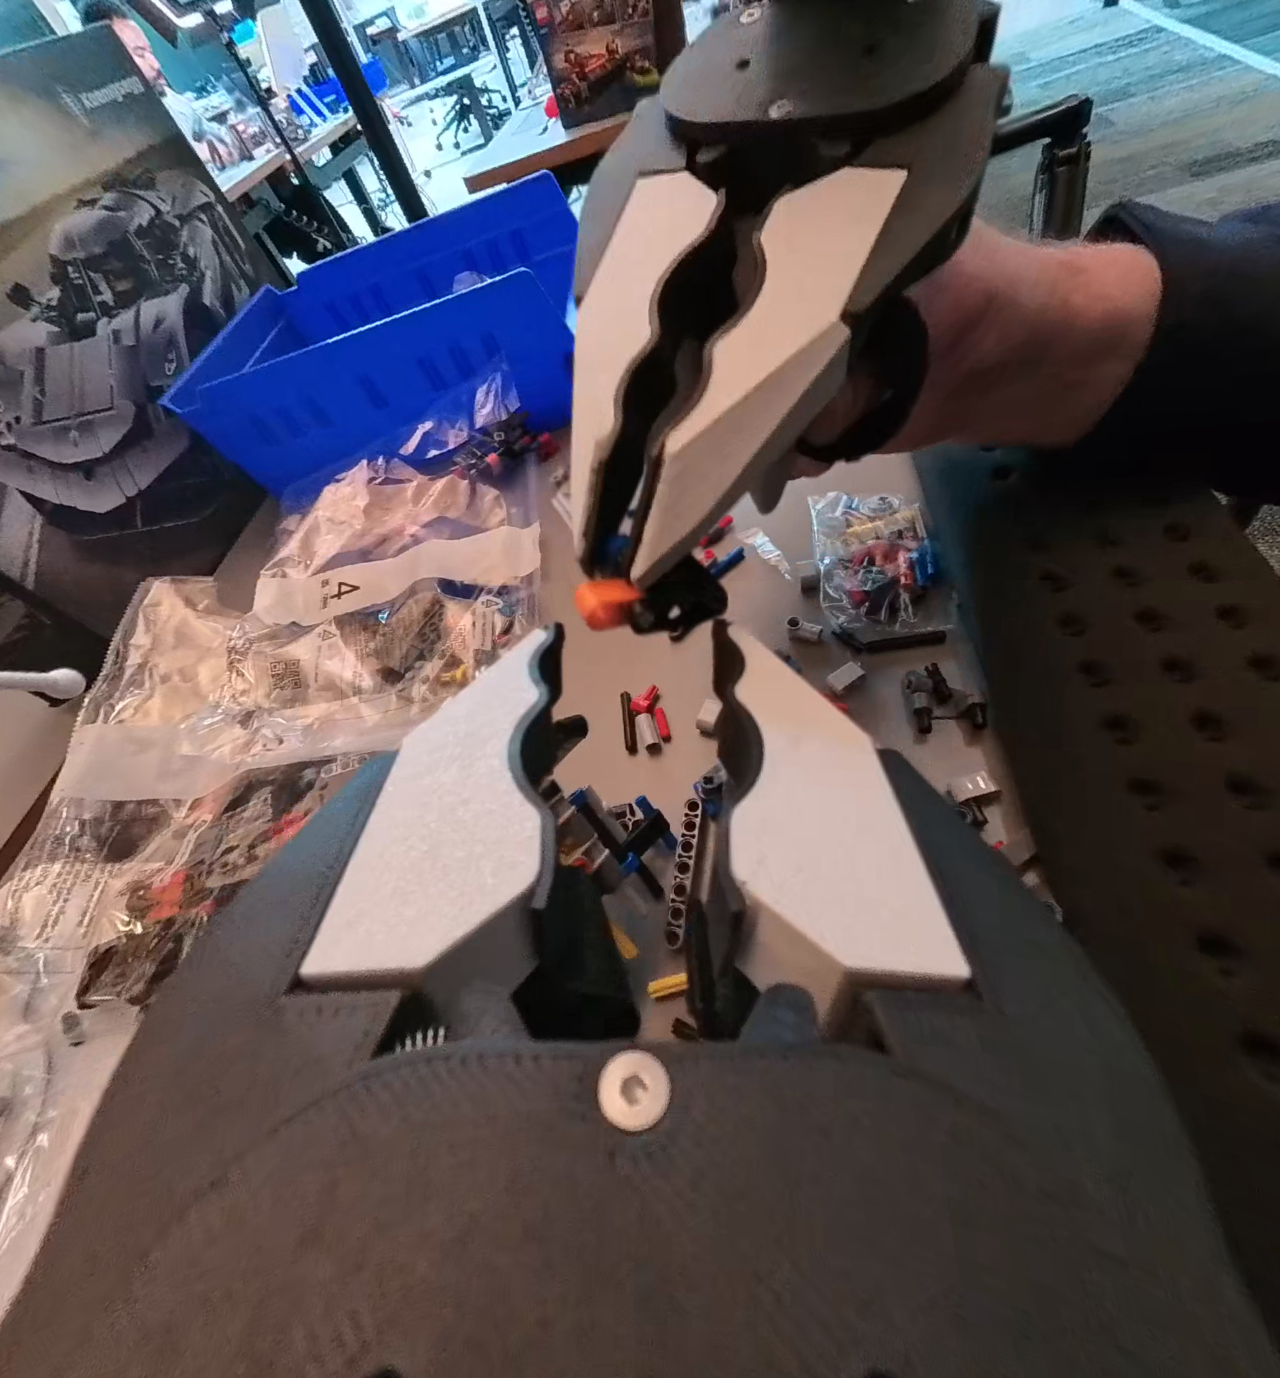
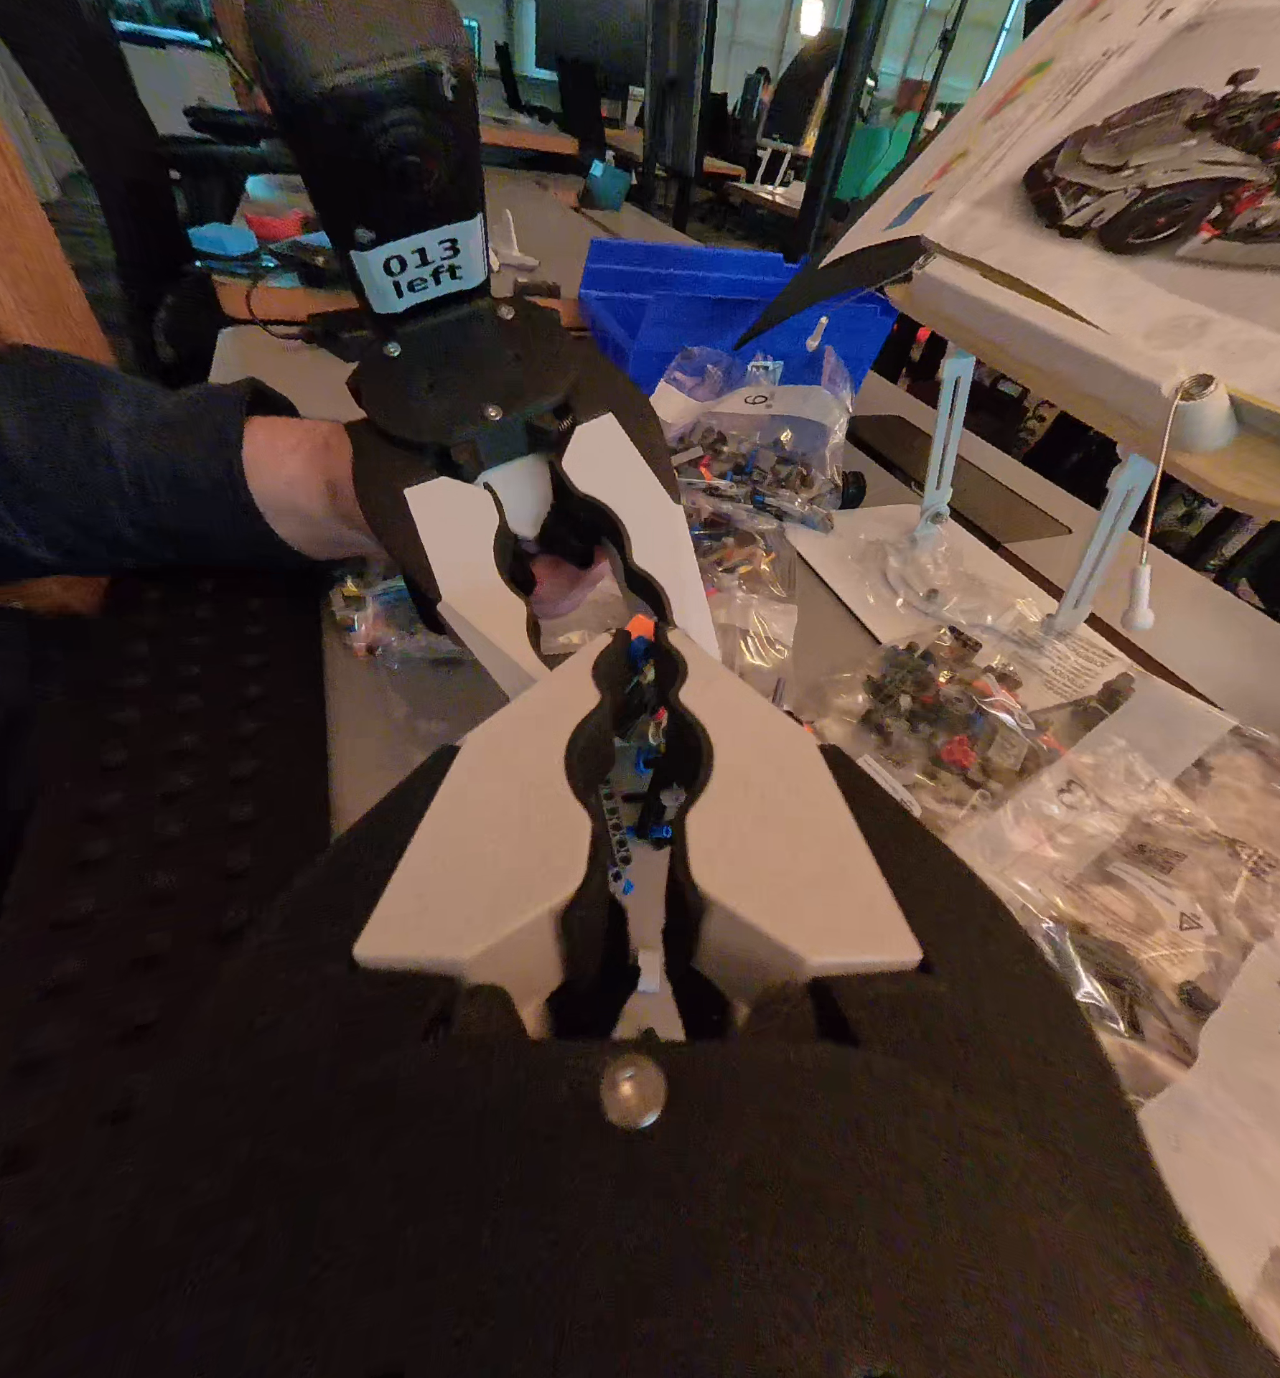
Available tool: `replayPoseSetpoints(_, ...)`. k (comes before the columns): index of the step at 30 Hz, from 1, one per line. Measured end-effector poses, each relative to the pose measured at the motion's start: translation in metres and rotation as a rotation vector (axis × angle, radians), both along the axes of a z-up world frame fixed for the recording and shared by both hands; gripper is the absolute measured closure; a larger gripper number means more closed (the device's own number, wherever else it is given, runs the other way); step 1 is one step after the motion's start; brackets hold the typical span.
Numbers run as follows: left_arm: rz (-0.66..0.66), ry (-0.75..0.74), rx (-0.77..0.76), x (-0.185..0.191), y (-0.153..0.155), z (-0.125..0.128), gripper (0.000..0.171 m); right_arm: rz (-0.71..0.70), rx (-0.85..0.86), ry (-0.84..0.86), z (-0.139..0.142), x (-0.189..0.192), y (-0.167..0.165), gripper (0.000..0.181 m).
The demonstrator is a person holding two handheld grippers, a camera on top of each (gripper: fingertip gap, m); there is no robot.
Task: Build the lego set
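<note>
Lego assembly [image 1: 648,600], black with an orange end, is pinched at the tip of the right claw [image 1: 622,567], just ahead of the gaping, empty left claw [image 1: 637,634]. A crooked push could twist it loose onto the loose pieces [image 1: 644,716] below. Bags [image 1: 368,596] crowd leftward; the desk [image 1: 883,537] lies barer rightward.

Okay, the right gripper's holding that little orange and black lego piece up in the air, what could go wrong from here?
1. The right gripper pinches the orange-and-black piece only at its fingertips; it could twist or drop among the loose parts on the table.
2. The left gripper is open and very near; closing off-centre might knock the piece free.
3. The crinkled plastic bags lie close, so a dropped piece may hide there.
</note>
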State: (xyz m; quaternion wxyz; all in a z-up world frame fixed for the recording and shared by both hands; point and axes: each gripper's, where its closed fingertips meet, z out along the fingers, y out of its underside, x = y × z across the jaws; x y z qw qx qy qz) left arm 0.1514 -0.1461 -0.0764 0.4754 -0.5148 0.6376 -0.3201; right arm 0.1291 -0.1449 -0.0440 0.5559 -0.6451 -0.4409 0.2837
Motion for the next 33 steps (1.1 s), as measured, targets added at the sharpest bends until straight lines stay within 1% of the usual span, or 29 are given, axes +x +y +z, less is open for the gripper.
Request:
replayPoseSetpoints(1,-0.002,-0.002,0.004,-0.001,0.000,0.000,0.134,-0.014,0.012,-0.019,-0.001,-0.001,0.002,0.178)
replayPoseSetpoints(3,-0.017,0.007,0.007,-0.001,-0.002,-0.001,0.146,-0.020,0.034,-0.021,0.001,-0.002,0.001,0.178)
replayPoseSetpoints(4,-0.021,0.004,0.008,-0.002,-0.002,-0.001,0.156,-0.019,0.031,-0.011,0.002,-0.001,0.001,0.178)
replayPoseSetpoints(5,-0.016,-0.009,0.009,-0.002,-0.001,0.001,0.171,-0.017,0.027,0.004,0.004,0.001,0.001,0.178)
replayPoseSetpoints(8,-0.035,-0.054,-0.029,-0.005,-0.003,0.010,0.171,-0.018,0.025,0.048,0.010,0.006,0.001,0.178)
replayPoseSetpoints(12,-0.029,-0.064,-0.004,-0.006,-0.002,0.014,0.171,-0.019,0.020,0.098,0.017,0.013,0.001,0.178)
replayPoseSetpoints(13,-0.034,-0.069,-0.010,-0.006,-0.004,0.014,0.166,-0.020,0.018,0.106,0.018,0.013,0.001,0.178)
replayPoseSetpoints(16,-0.046,-0.073,-0.046,-0.003,-0.007,0.015,0.132,-0.030,0.031,0.087,0.015,0.012,0.002,0.178)
replayPoseSetpoints(17,-0.051,-0.077,-0.061,-0.003,-0.008,0.015,0.125,-0.040,0.045,0.074,0.015,0.012,0.003,0.178)
replayPoseSetpoints(19,-0.051,-0.087,-0.093,-0.001,-0.009,0.017,0.122,-0.042,0.076,0.052,0.015,0.008,0.002,0.178)
replayPoseSetpoints(21,-0.059,-0.090,-0.114,0.002,-0.012,0.017,0.125,-0.057,0.123,0.005,0.013,0.004,0.002,0.178)
replayPoseSetpoints(23,-0.048,-0.097,-0.120,0.003,-0.010,0.017,0.141,-0.043,0.174,-0.027,0.014,-0.003,-0.003,0.179)
replayPoseSetpoints(26,-0.086,-0.115,-0.177,0.002,-0.015,0.019,0.149,-0.058,0.231,-0.044,0.017,-0.007,-0.005,0.178)
replayPoseSetpoints(30,-0.071,-0.113,-0.144,0.002,-0.014,0.019,0.153,-0.078,0.268,-0.068,0.019,-0.008,-0.006,0.179)
replayPoseSetpoints(33,-0.045,-0.096,-0.078,0.002,-0.011,0.018,0.154,-0.084,0.264,-0.083,0.019,-0.007,-0.006,0.179)
